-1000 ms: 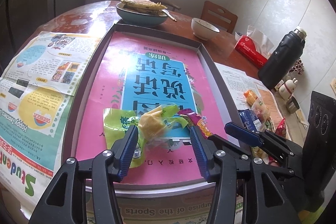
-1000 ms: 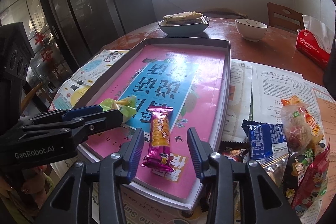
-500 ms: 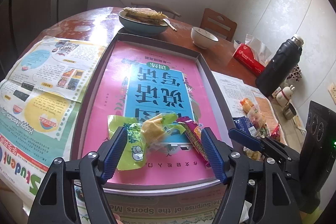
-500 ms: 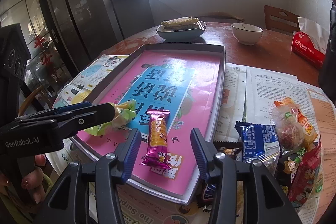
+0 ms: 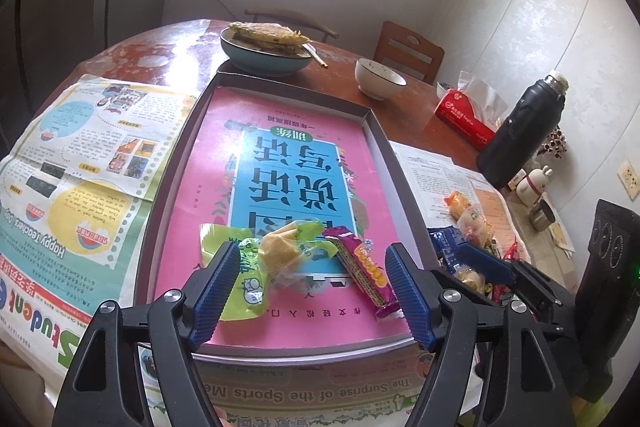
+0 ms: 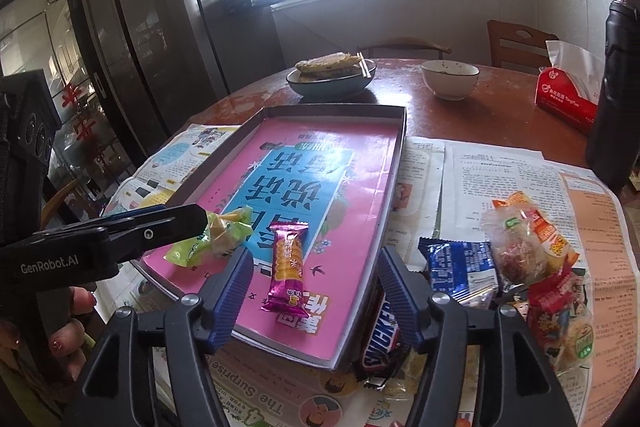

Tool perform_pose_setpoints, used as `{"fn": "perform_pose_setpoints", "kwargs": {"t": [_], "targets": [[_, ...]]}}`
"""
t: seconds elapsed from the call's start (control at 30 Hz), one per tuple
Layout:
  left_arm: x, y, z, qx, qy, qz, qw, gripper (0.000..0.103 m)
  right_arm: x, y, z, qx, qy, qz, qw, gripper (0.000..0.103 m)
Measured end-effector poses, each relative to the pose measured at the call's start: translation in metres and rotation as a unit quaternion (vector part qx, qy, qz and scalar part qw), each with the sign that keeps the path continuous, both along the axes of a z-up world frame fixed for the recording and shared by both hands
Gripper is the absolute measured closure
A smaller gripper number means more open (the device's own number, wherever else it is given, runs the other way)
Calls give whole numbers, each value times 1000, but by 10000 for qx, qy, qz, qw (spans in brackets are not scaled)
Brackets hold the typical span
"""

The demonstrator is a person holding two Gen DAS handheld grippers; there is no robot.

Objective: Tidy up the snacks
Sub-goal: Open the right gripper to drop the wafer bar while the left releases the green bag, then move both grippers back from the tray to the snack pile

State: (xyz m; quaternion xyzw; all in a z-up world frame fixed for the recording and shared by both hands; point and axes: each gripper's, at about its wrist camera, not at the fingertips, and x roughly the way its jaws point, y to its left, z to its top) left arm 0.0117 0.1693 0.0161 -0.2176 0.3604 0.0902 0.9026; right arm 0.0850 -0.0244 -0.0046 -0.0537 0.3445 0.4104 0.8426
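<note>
Left tongs (image 5: 312,291) spread, jaws just been opening; green packet (image 5: 256,267) lies loose between them, not pinched. Right tongs (image 6: 314,291) likewise spread, just been opening, magenta bar (image 6: 286,267) free between the jaws. Both snacks rest side by side at the tray's (image 6: 396,155) 6 o'clock end. More snacks (image 6: 528,259) heaped on desk newspaper at 3 o'clock of tray.

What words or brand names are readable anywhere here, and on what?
"GenRobot.AI": side of the left tongs.
"SNICKERS", partly hidden: dark bar beside the tray.
"Student", "Happy Teachers' Day", "The Surprise of the Sports Me...": newspaper, upside down.
Large Chinese characters: pink sheet in the tray, upside down.
Tissue pack and snack wrappers: too small to read.
</note>
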Motion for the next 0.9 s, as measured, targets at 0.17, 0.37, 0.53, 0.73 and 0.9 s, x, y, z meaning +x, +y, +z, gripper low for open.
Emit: {"fn": "perform_pose_setpoints", "kwargs": {"t": [0.17,0.37,0.53,0.73,0.9], "targets": [[-1,-4,5,44,-39,-38,10000,26,-2,-8,7,77,-77,-84,9999,37],[0,-11,11,75,-88,-126,9999,26,-3,-24,16,162,-170,-213,9995,35],[3,-20,16,110,-109,-235,9996,26,-4,-38,23,237,-270,-355,9987,35],[5,-30,23,132,-184,-354,9991,26,-3,-54,30,347,-341,-502,9976,34],[7,-40,27,156,-212,-454,9986,26,-1,-68,34,431,-386,-653,9962,32]]}}
